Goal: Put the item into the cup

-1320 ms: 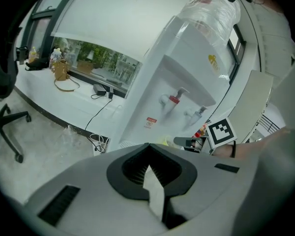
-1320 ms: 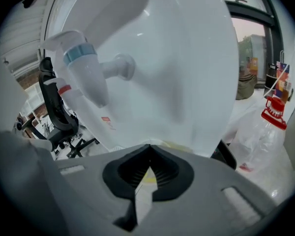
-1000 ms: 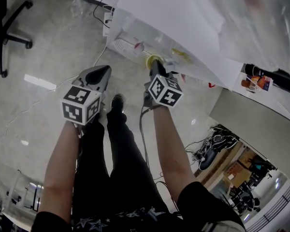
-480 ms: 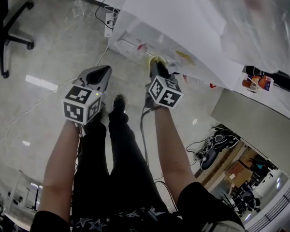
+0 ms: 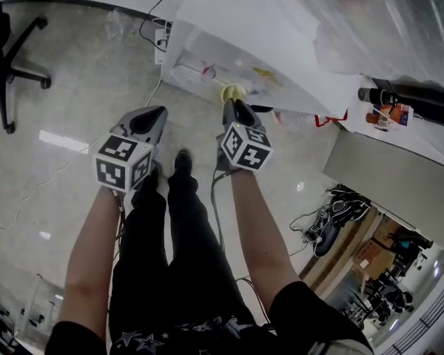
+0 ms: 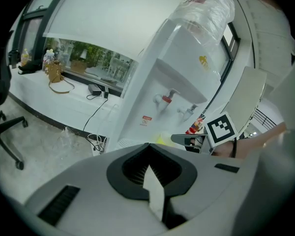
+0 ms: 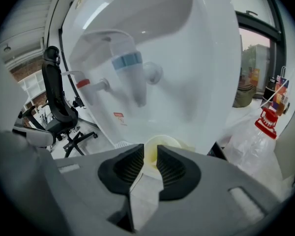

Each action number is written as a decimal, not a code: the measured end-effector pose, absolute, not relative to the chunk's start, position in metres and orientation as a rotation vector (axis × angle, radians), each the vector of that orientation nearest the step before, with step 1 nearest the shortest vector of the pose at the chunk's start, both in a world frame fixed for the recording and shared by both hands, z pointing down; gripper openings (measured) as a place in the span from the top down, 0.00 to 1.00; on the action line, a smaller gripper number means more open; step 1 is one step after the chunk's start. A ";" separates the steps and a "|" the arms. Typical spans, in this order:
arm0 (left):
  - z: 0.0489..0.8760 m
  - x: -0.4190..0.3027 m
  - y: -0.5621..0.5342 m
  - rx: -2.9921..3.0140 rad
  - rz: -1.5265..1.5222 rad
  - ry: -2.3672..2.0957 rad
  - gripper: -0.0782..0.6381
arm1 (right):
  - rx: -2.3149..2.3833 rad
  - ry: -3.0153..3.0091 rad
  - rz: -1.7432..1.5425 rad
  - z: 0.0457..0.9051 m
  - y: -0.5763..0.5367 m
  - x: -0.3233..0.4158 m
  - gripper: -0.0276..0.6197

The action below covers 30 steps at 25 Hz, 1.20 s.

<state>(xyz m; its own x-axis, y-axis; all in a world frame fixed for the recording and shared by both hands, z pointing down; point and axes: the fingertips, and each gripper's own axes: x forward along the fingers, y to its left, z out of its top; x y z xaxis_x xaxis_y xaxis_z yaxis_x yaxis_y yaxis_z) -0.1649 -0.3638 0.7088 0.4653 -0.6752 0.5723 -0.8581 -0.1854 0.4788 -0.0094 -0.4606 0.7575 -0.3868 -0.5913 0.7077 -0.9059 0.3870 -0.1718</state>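
A pale yellow cup (image 5: 233,92) is held by its rim at the drip tray of a white water dispenser (image 5: 229,50). My right gripper (image 5: 231,103) is shut on the cup's wall. In the right gripper view the cup (image 7: 163,144) sits just past the right gripper's (image 7: 150,151) tips, below the blue tap (image 7: 130,73) and beside the red tap (image 7: 91,85). My left gripper (image 5: 157,114) hangs over the floor to the left, shut and holding nothing. In the left gripper view the left gripper's (image 6: 148,147) jaws meet, and the cup (image 6: 162,139) shows beyond them.
The dispenser's ribbed drip tray (image 5: 186,72) lies left of the cup. A power strip with cables (image 5: 161,32) lies on the floor beside the dispenser. A black office chair (image 5: 7,58) stands at far left. A large clear water bottle (image 5: 399,13) tops the dispenser.
The head view has shifted a little. The right gripper with the cup has edged slightly closer to the dispenser; the left gripper has barely moved.
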 end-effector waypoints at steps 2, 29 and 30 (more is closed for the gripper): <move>0.701 -0.164 -0.359 1.947 0.301 -1.270 0.88 | 1.292 -2.114 0.747 0.746 -0.452 -0.010 0.83; 0.558 -0.125 -0.287 2.088 0.368 -1.104 0.88 | 1.462 -2.163 0.861 0.563 -0.323 0.033 0.85; 0.553 -0.121 -0.286 2.098 0.365 -1.102 0.88 | 1.459 -2.170 0.866 0.559 -0.319 0.036 0.85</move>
<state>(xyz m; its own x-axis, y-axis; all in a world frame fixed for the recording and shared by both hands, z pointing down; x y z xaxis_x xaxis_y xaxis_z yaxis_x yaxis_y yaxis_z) -0.1209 -0.2857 0.5528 0.5928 -0.5951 0.5426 -0.8014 -0.3692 0.4706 0.0361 -0.3194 0.5590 -0.3853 -0.6851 0.6182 -0.9225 0.2691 -0.2767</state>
